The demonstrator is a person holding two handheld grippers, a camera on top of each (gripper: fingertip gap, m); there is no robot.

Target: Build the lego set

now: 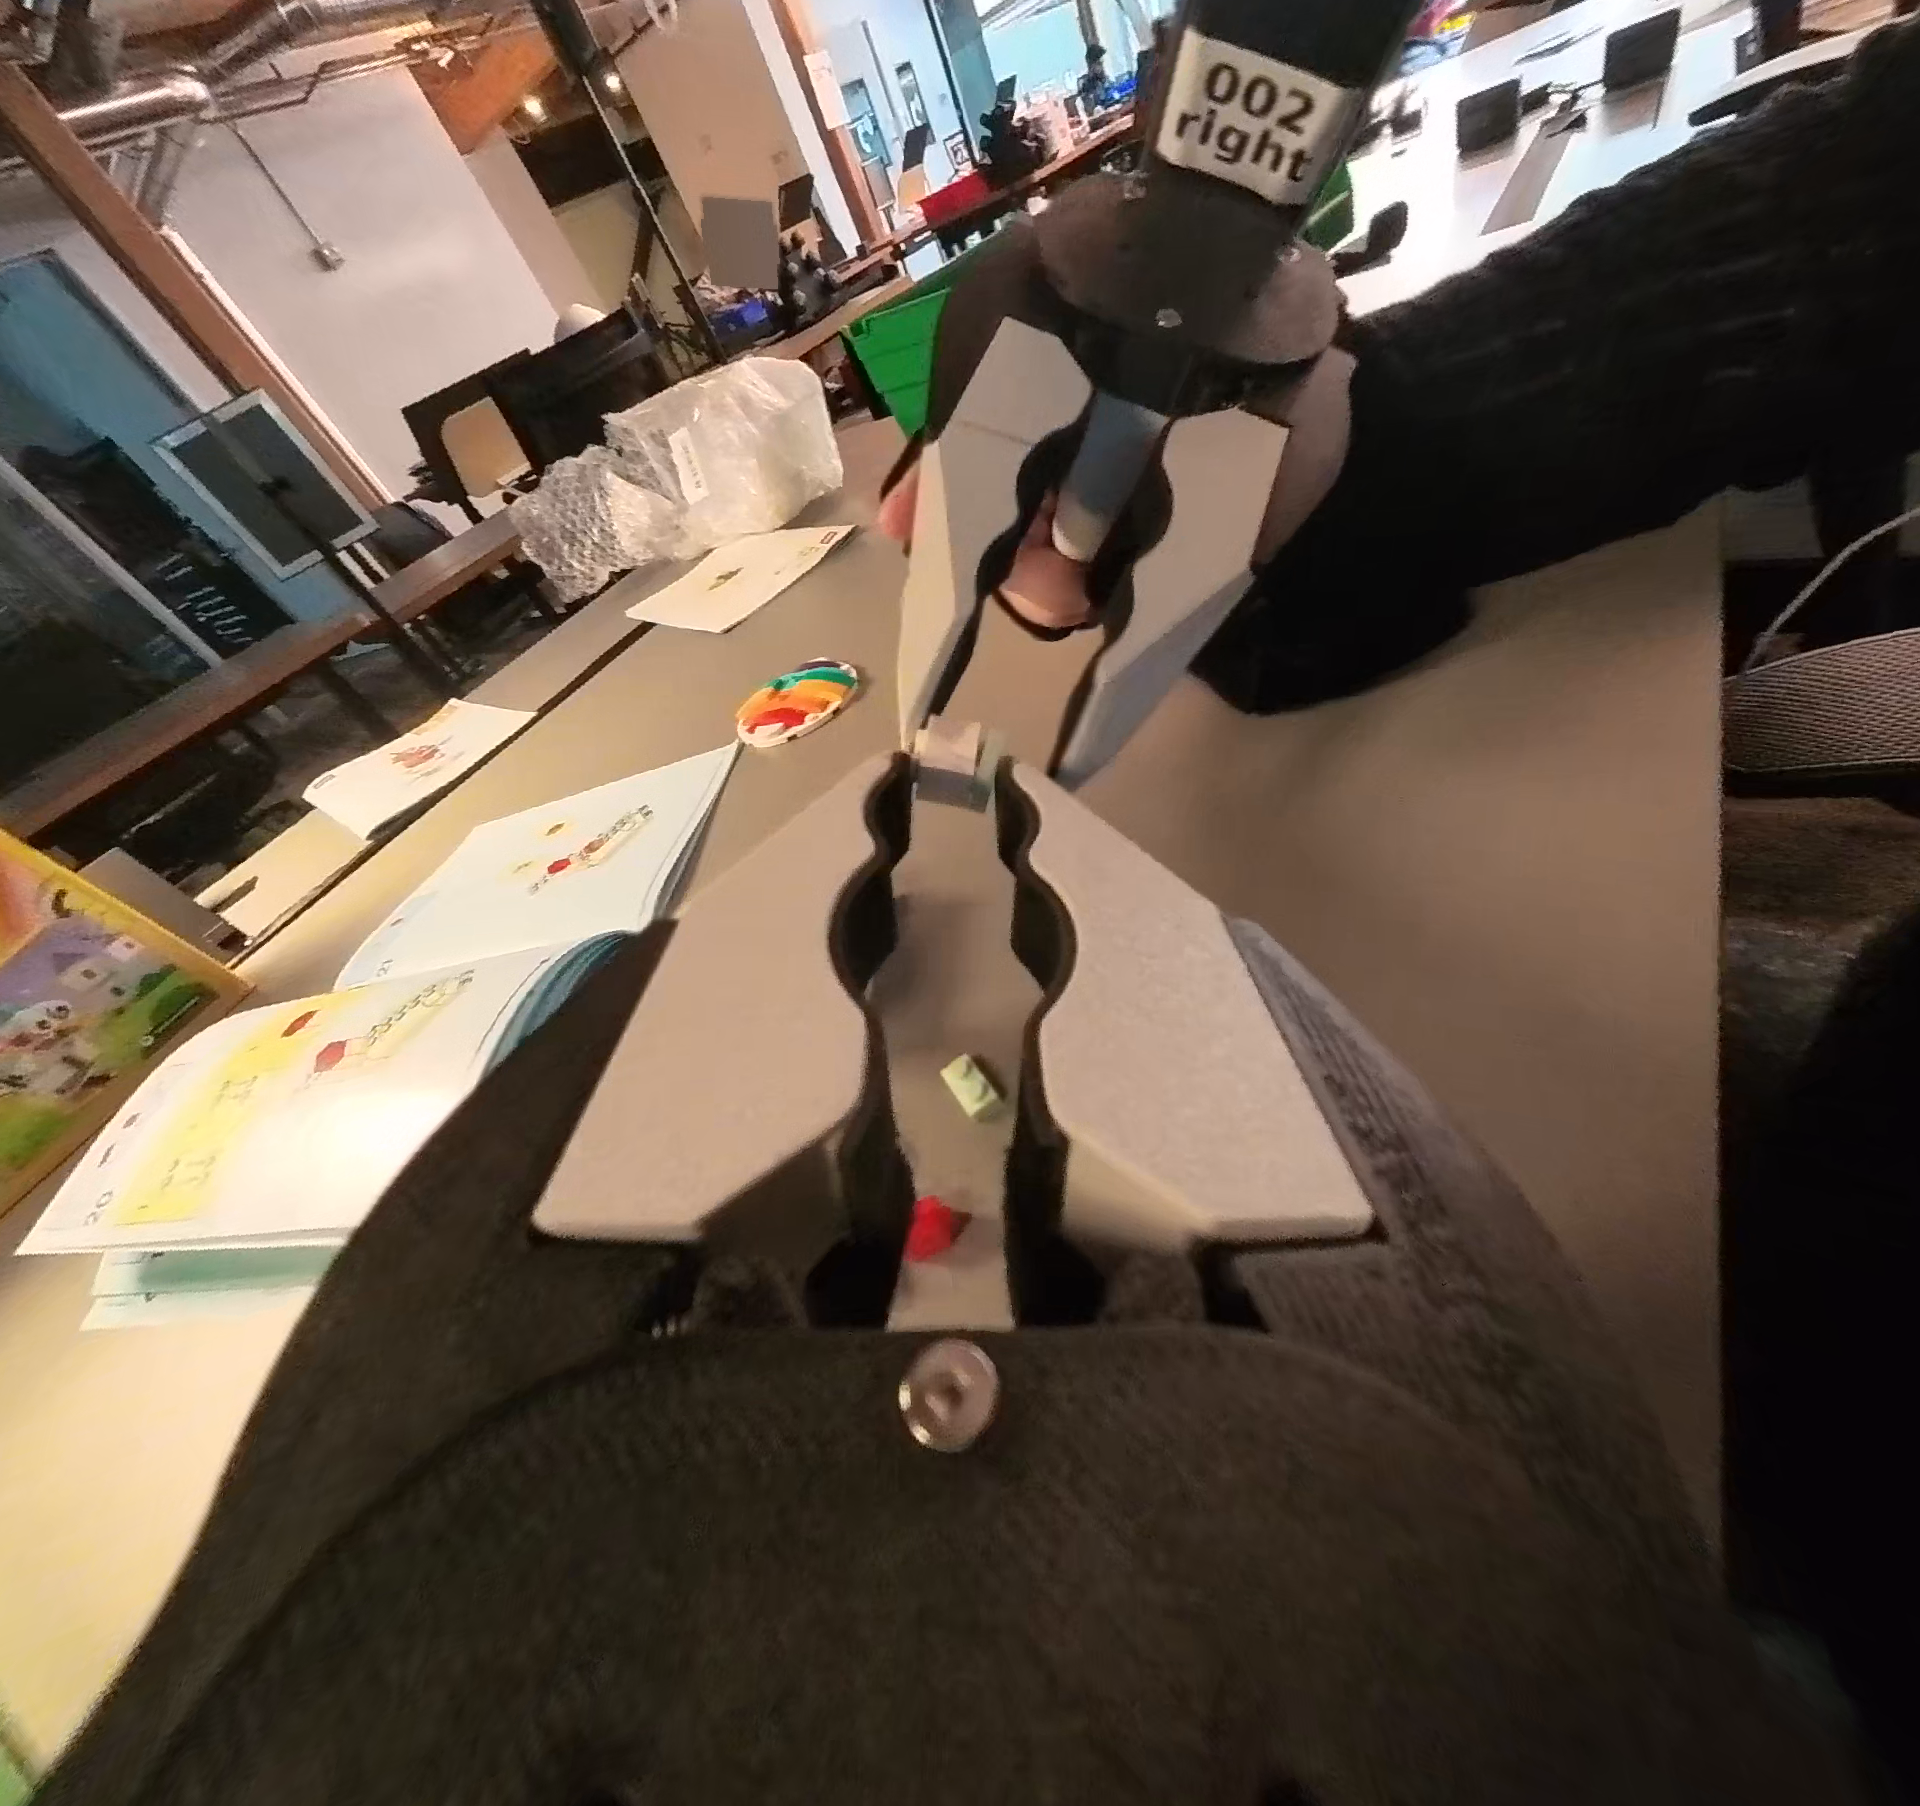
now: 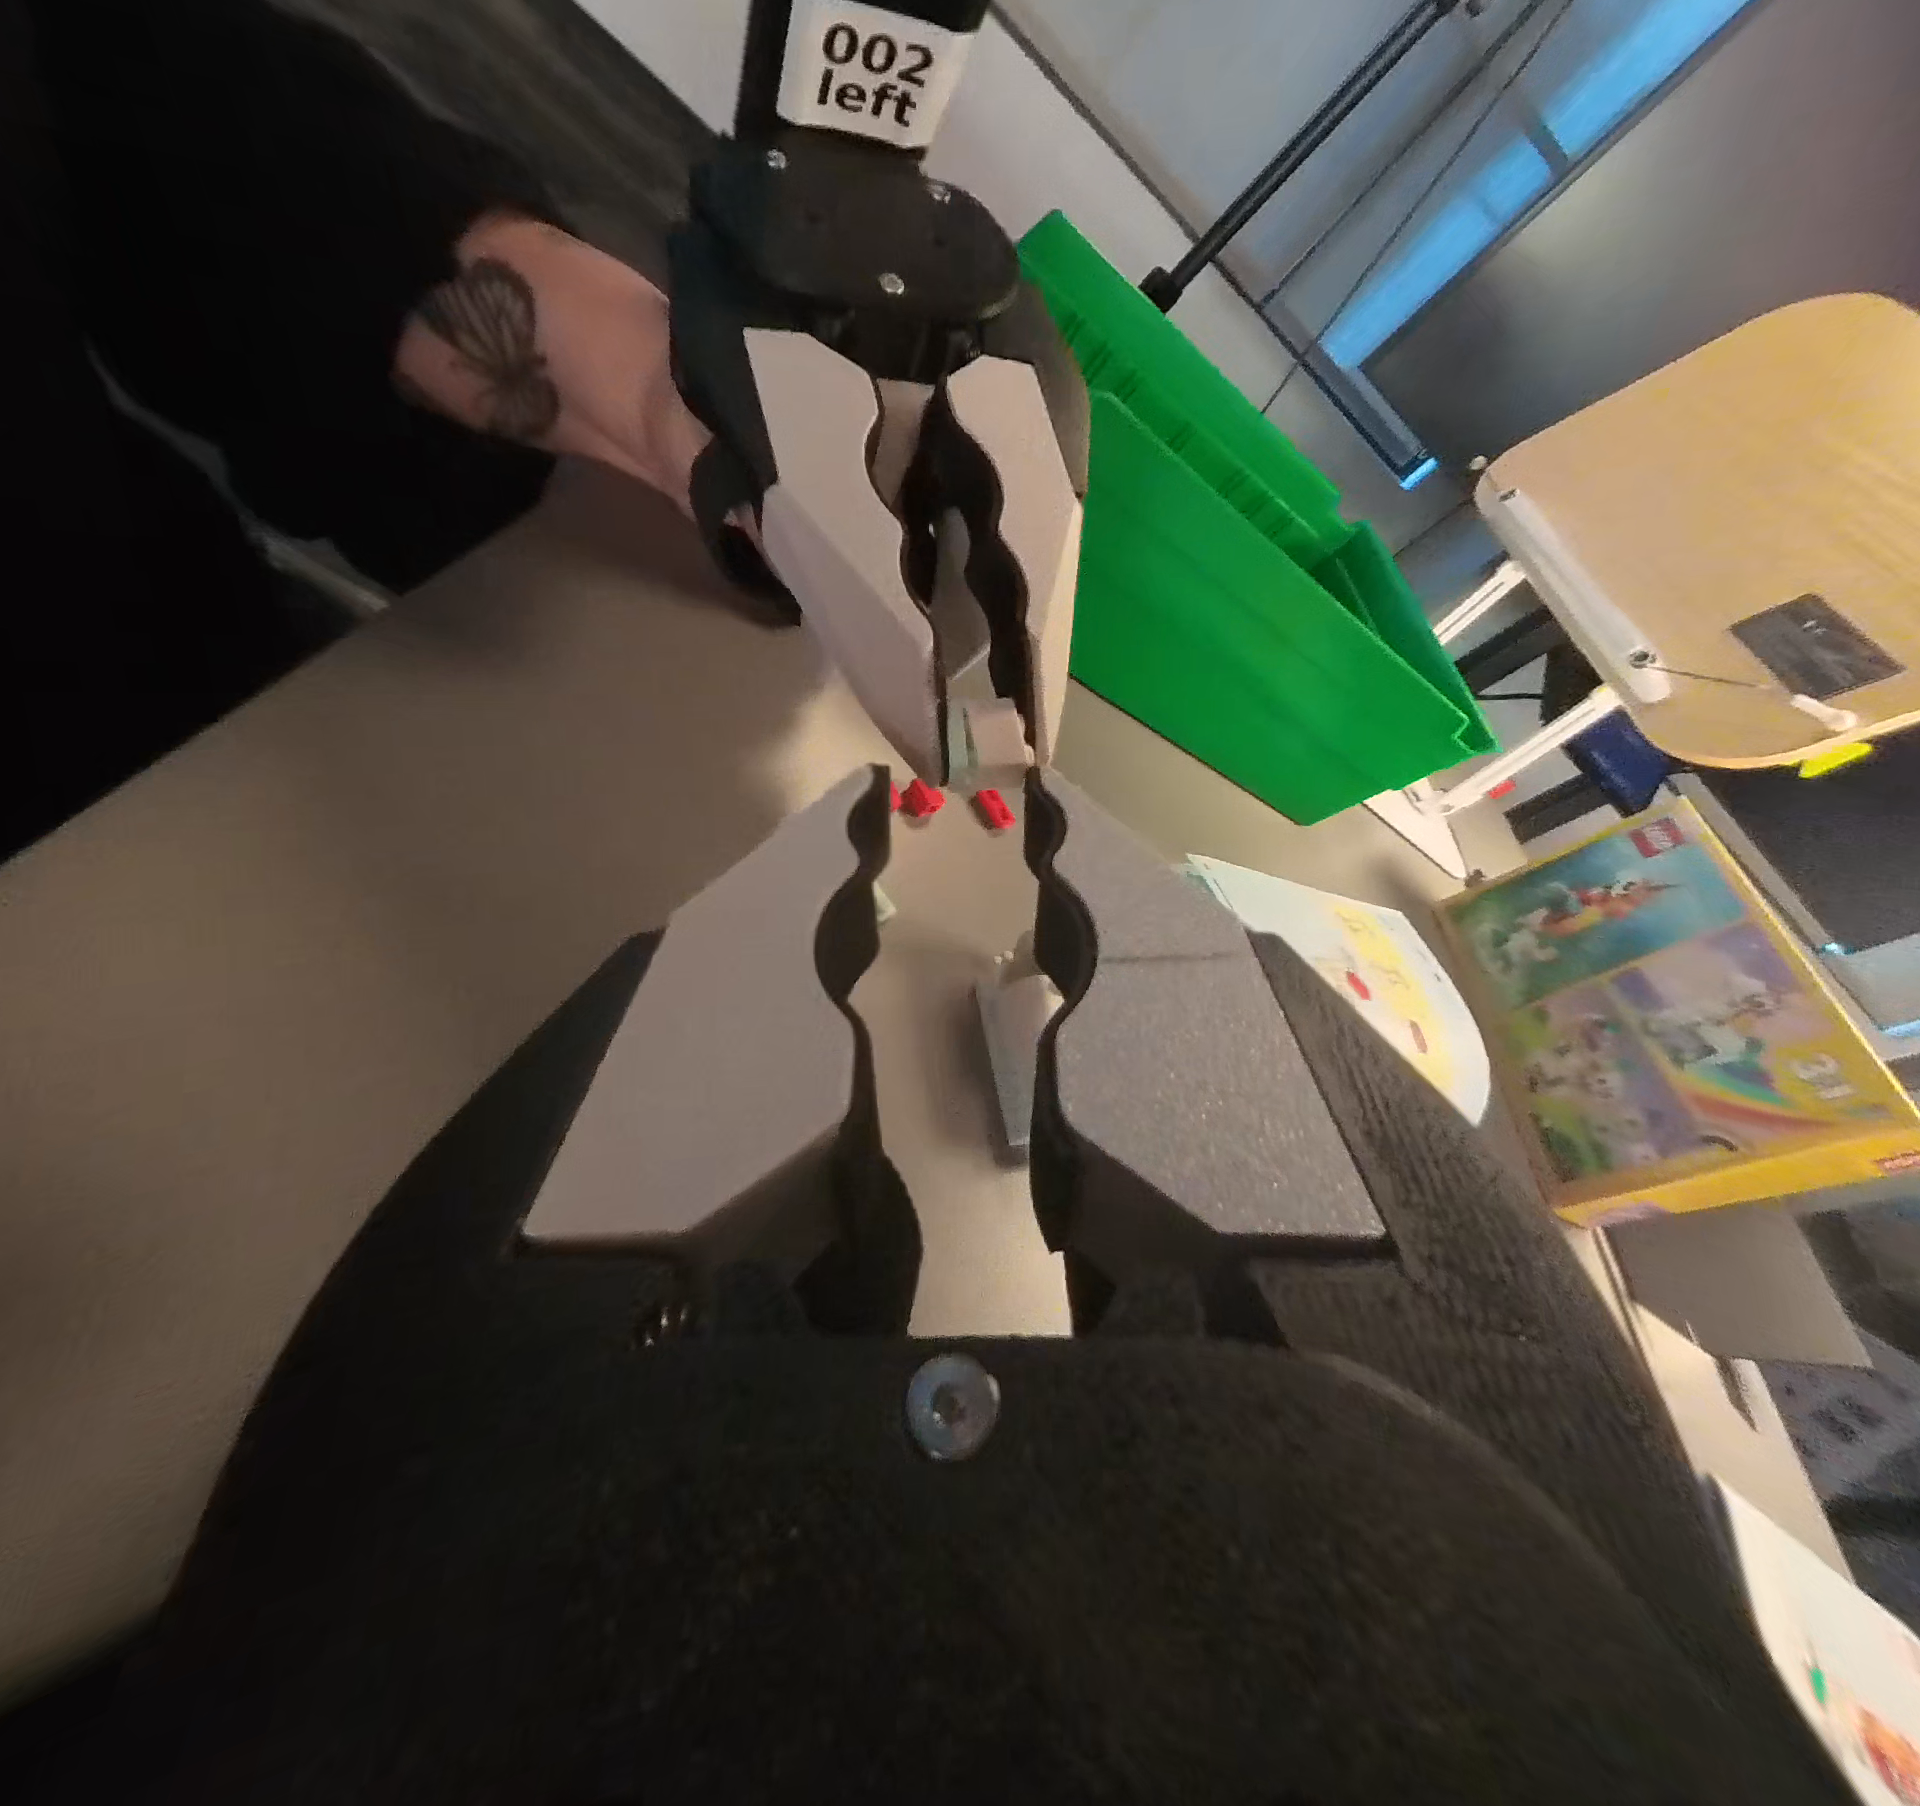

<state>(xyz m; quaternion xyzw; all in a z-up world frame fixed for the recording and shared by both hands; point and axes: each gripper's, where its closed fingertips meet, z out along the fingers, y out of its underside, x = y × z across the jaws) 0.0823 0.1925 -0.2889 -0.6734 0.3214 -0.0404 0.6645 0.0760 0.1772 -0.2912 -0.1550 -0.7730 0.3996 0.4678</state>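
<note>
1. Between the left tongs' [image 1: 956,769] tips sat a small grey brick [image 1: 954,767], clamped and raised above the surface [image 1: 1351,925].
2. Facing them, the right tongs [image 1: 987,748] stood apart, tips just beside the brick.
3. Below lay a pale green piece [image 1: 974,1086] and a red piece [image 1: 935,1226].
4. Leftward lay an open booklet [image 1: 416,1008] and a box [image 2: 1683,1008]; a green bin [image 2: 1247,593] stood beyond.

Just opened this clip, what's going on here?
A person is building a lego set with two handheld grippers over a grey table. The left gripper pinches a small grey brick at its fingertips. The right gripper, open, meets it tip to tip. Loose red pieces and an open instruction booklet lie on the table.
</note>
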